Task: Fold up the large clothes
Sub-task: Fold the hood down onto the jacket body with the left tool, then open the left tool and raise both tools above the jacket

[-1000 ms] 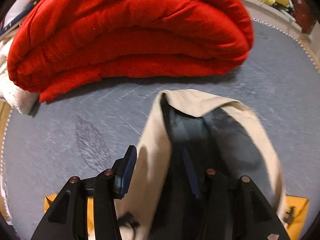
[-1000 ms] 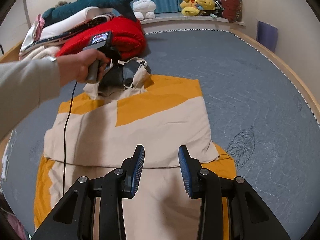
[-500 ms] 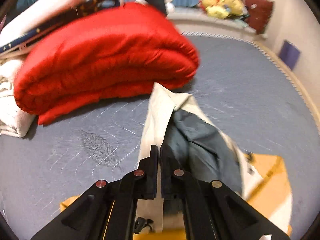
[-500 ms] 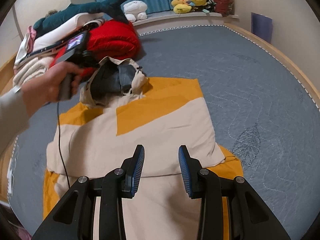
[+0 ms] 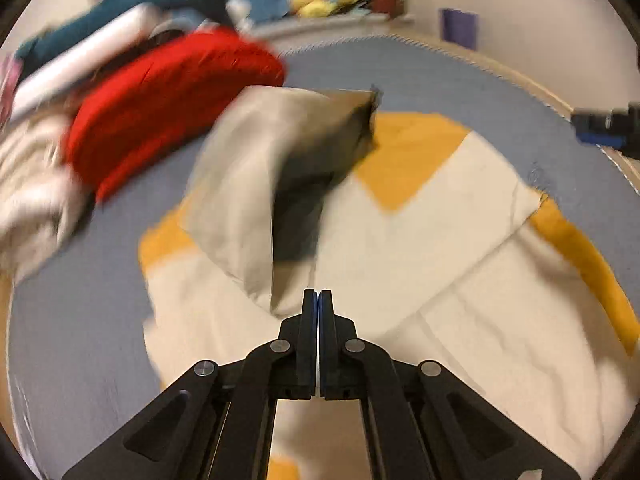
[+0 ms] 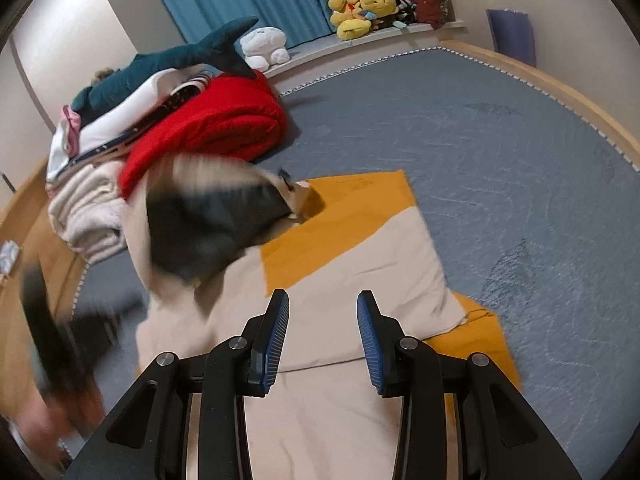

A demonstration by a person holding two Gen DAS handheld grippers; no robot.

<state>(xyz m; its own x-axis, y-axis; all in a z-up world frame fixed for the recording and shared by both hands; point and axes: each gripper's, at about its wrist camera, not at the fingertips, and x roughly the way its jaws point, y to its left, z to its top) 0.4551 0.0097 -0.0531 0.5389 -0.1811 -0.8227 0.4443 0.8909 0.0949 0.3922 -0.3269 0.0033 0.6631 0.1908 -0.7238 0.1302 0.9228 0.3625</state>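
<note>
A large cream and orange garment [image 5: 420, 248] lies partly folded on the blue-grey bed; it also shows in the right wrist view [image 6: 352, 264]. Its hood [image 5: 280, 160], cream outside and dark grey inside, is blurred and flipped up over the garment's top; in the right wrist view the hood [image 6: 208, 224] hangs in mid-air. My left gripper [image 5: 318, 300] is shut with nothing seen between its fingers, above the cream cloth just behind the hood. My right gripper [image 6: 323, 320] is open and empty above the garment's lower part.
A folded red blanket [image 6: 212, 132] and a stack of white bedding [image 6: 92, 208] with a teal plush shark [image 6: 172, 60] lie at the far left. Plush toys [image 6: 360, 12] sit on the ledge behind. The bed's wooden rim [image 6: 560, 92] curves along the right.
My left gripper shut on the hood's edge, then pulled back and up toward the garment's middle. The hood now flips over, blurred. My right gripper stayed open in place.
</note>
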